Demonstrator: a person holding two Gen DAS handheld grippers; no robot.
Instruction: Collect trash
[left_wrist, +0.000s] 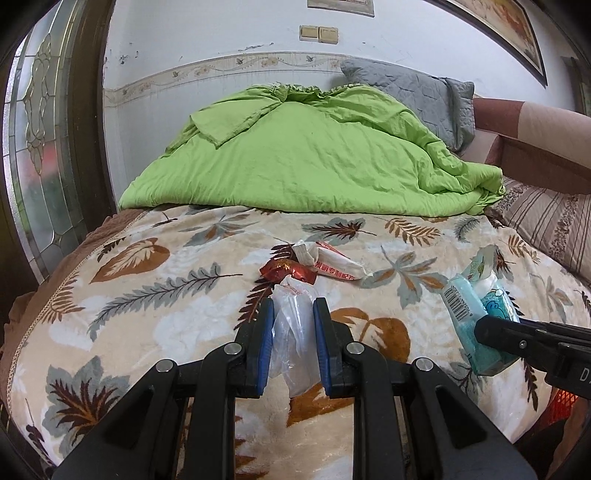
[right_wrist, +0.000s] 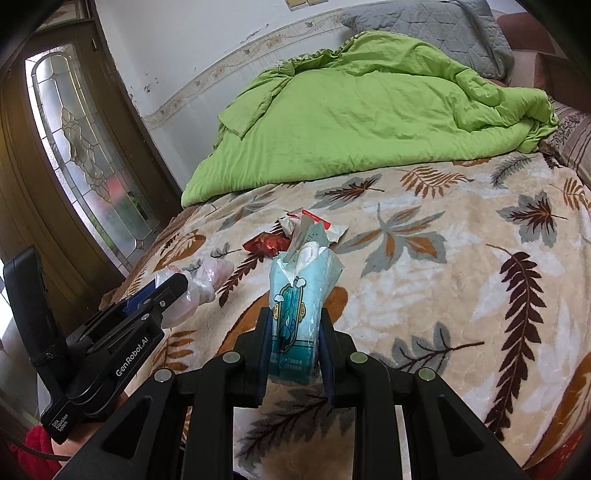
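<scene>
My left gripper (left_wrist: 293, 310) is shut on a crumpled clear plastic bag (left_wrist: 291, 332), held just above the leaf-patterned blanket (left_wrist: 166, 306). The same bag (right_wrist: 205, 278) and left gripper (right_wrist: 177, 286) show at the left of the right wrist view. My right gripper (right_wrist: 293, 321) is shut on a light-blue tissue pack (right_wrist: 295, 317) with white tissue poking out of its top; in the left wrist view that pack (left_wrist: 469, 306) sits at the right. On the blanket beyond lie a red foil wrapper (left_wrist: 288, 271) (right_wrist: 266, 243) and a white wrapper with red print (left_wrist: 332, 262) (right_wrist: 317, 225).
A rumpled green quilt (left_wrist: 314, 155) covers the far half of the bed, with a grey pillow (left_wrist: 417, 92) behind it and a striped pillow (left_wrist: 546, 221) at right. A glass-panelled wooden door (right_wrist: 74, 147) stands left of the bed. Something red (right_wrist: 37, 446) lies low beside the bed.
</scene>
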